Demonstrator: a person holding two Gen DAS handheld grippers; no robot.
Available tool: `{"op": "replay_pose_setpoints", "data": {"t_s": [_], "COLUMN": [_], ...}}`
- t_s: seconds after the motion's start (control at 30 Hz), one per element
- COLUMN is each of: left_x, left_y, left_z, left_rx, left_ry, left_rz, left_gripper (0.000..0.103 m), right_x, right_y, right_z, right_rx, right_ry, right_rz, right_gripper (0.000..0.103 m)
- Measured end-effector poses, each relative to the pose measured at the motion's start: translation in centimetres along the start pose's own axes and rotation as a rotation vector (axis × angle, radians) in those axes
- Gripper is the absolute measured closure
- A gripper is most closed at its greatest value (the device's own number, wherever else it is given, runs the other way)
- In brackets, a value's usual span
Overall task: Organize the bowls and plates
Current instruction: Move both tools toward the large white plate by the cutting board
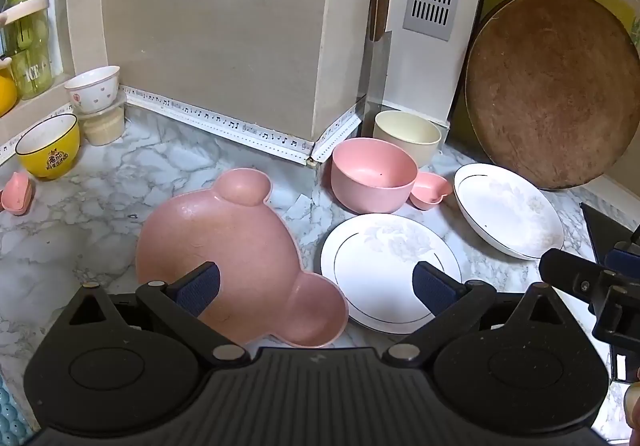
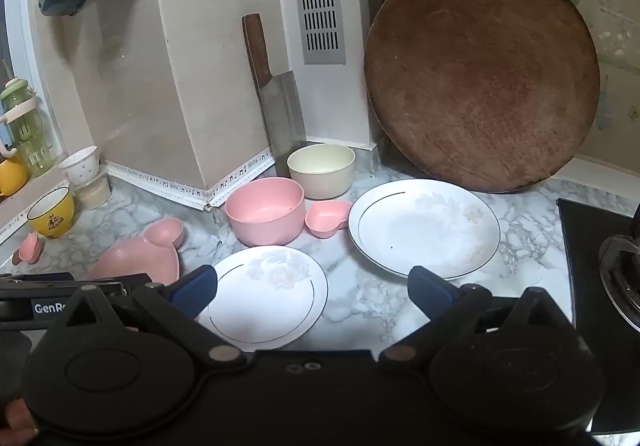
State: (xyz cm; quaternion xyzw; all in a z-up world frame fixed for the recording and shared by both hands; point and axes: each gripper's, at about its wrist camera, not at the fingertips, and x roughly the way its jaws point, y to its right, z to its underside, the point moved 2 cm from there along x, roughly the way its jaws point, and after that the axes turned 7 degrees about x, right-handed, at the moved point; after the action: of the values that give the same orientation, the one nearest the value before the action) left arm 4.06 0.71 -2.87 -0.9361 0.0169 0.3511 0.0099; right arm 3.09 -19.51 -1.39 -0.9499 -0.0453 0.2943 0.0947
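- Plates and bowls sit scattered on the marble worktop [image 1: 100, 205] in the left wrist view: a pink bear-shaped dish [image 1: 236, 258] lies nearest, partly under the left hand-held gripper [image 1: 316, 292], whose blue pads are spread wide and pinching nothing.
- Just right of that dish lies a small white plate [image 1: 390, 270], and further right a large white plate [image 1: 508, 209].
- Behind them stands a pink bowl [image 1: 374, 175], with a cream bowl [image 1: 408, 135] at its back and a tiny pink heart dish [image 1: 430, 189] touching its right side.
- Far left, there's a yellow bowl [image 1: 48, 149] and a white patterned bowl [image 1: 94, 87] stacked on a small container.
- Over to the right wrist view: the right hand-held gripper [image 2: 312, 294] is spread too, empty, hanging above the small white plate [image 2: 266, 296].
- The large white plate [image 2: 424, 228] rests in front of a round wooden board [image 2: 482, 73] leaning on the wall.
- A cleaver [image 2: 276, 101] stands propped behind the cream bowl [image 2: 322, 169], and the pink bowl [image 2: 264, 209] sits just ahead of it.
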Motion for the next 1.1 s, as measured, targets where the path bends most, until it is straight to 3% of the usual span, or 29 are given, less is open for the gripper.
{"op": "replay_pose_setpoints", "data": {"t_s": [1.1], "left_x": [-1.7], "left_y": [0.4], "left_z": [-0.6], "left_rx": [0.022], "left_ry": [0.082], "left_rz": [0.003], "left_gripper": [0.0], "right_x": [-1.2], "right_y": [0.0], "right_z": [-0.4], "right_rx": [0.046], "right_ry": [0.045], "right_rz": [-0.05], "right_gripper": [0.004]}}
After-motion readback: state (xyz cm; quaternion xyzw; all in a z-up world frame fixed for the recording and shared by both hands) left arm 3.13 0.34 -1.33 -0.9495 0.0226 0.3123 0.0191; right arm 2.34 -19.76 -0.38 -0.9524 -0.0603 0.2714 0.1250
